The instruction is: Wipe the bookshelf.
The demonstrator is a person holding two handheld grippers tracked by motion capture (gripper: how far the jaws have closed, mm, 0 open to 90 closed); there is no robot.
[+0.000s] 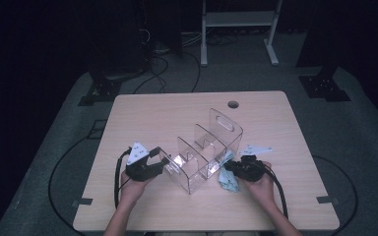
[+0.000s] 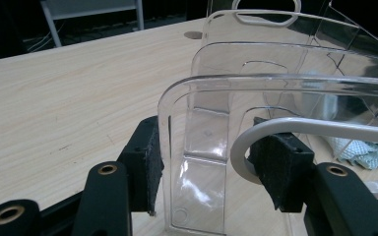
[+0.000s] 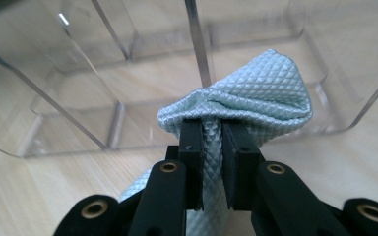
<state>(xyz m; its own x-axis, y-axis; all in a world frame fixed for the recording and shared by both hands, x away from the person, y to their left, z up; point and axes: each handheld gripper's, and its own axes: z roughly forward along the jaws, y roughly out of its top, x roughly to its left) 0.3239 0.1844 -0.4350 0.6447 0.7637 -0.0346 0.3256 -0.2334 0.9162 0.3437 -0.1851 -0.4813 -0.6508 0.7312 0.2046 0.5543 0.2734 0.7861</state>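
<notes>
We have a clear acrylic organizer [image 1: 207, 152] standing on the wooden table [image 1: 152, 115], near its front edge, with upright dividers and a tall back panel with a handle slot; our left gripper [image 1: 153, 163] sits at its low front end, and in the left gripper view the pads [image 2: 147, 164] stand either side of the curved front wall [image 2: 197, 147], partly spread; whether both press on the plastic we cannot tell, since the far pad seems to stand just off it; our right gripper [image 1: 230, 167] is at the organizer's right side, its jaws pinching a fold of the pale green quilted cloth [image 3: 256, 101], which bunches up against the clear side wall while its tail lies on the table; we judge the cloth light and limp, so it will sag and follow the pinch, best taken by a gathered fold as here; the organizer looks stiff, light and slippery, likely to slide under wiping, so a hold on a wall edge seems wise
</notes>
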